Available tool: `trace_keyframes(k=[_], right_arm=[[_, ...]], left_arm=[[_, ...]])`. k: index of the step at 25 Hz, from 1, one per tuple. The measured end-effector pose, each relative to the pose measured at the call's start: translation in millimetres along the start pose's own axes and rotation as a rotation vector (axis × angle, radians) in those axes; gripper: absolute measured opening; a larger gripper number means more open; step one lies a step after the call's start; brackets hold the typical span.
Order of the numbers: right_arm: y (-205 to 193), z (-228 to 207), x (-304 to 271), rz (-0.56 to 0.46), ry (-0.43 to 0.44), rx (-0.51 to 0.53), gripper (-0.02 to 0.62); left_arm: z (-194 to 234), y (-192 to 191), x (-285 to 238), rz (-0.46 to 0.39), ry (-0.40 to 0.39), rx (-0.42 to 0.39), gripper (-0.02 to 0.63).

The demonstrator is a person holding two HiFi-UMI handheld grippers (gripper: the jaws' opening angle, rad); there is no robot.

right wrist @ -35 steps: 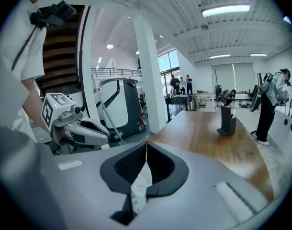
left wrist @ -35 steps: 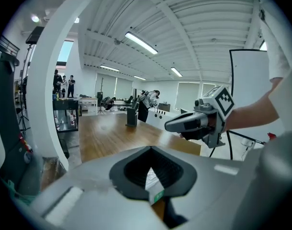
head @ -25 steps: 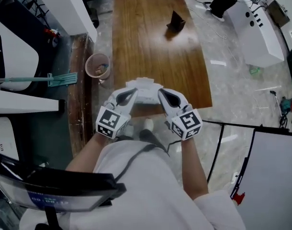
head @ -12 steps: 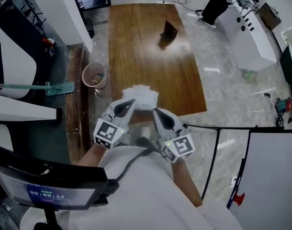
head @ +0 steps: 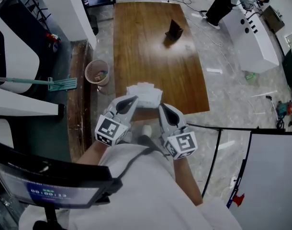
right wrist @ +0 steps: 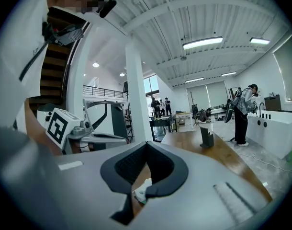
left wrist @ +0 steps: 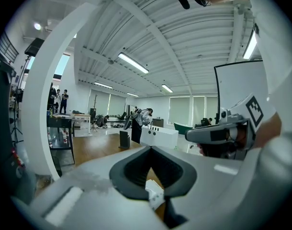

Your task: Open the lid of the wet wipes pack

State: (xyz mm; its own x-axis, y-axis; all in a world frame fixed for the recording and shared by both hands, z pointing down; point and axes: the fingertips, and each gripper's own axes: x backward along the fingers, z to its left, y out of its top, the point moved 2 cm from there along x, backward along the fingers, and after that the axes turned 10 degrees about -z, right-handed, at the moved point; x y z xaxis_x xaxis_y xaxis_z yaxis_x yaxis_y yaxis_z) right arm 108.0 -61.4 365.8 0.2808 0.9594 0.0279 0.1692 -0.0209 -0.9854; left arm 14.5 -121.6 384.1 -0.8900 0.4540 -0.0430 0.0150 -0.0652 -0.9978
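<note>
**A two-sided hold, ready for opening**

Our left gripper (left wrist: 157, 195) is closed on a white edge of the pack of wet wipes (head: 144, 94), and our right gripper (right wrist: 139, 194) is closed on the opposite edge (a scrap of white shows at each pair of tips). We judge this hold steadies the soft pack, so one side can anchor while the other works the lid, which we cannot make out. The pack is at the near end of the wooden table (head: 151, 47), close to us.
</note>
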Motion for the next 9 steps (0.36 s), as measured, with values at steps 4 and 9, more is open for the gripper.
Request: trace_keyframes(k=[4,9], right_arm=[[1.5,1.1,-2.5,0.003,0.000,0.013,0.008],[1.0,-1.0,-4.4,0.001,0.000,0.021,0.008]], left_arm=[[1.6,-1.6,2.5,0.002,0.006,0.001,0.006],[3.1,-0.4,0.2,0.002,0.007,-0.007,0.006]])
